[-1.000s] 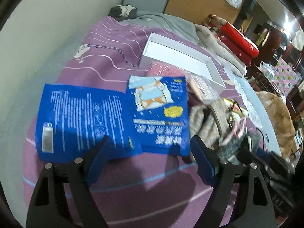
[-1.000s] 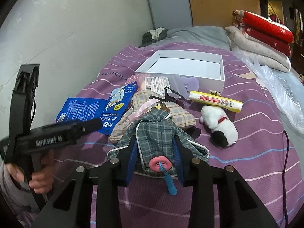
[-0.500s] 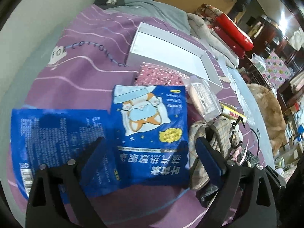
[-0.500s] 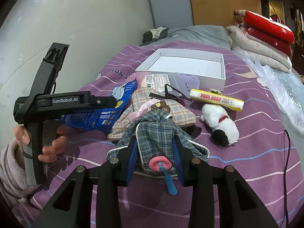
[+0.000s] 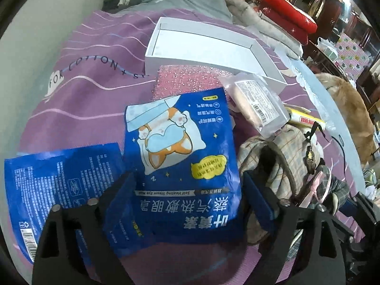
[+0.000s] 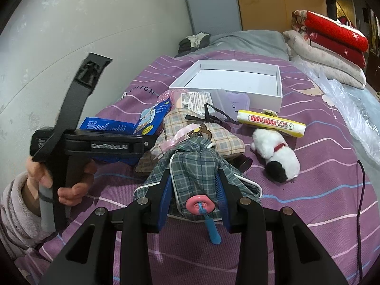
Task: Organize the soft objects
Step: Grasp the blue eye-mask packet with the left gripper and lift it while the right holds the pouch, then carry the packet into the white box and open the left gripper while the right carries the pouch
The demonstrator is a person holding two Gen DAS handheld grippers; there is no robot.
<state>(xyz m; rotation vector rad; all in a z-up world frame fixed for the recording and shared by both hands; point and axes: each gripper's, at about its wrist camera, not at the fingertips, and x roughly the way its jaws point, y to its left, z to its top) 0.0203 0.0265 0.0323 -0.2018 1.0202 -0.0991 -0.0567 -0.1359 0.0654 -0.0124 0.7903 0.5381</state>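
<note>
Left gripper (image 5: 187, 190), jaws wide apart, straddles a blue eye-mask packet (image 5: 180, 166); right gripper (image 6: 193, 190) clamps green plaid cloth (image 6: 194, 166).

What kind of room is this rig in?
Most likely a home bedroom: the items lie on a bed with a purple striped sheet, folded quilts stacked at its far end, and a wooden cabinet beyond.

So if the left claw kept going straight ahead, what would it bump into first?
Probably the blue steam eye mask packet, which lies right between the open left claw fingers; the white box is farther on.
</note>
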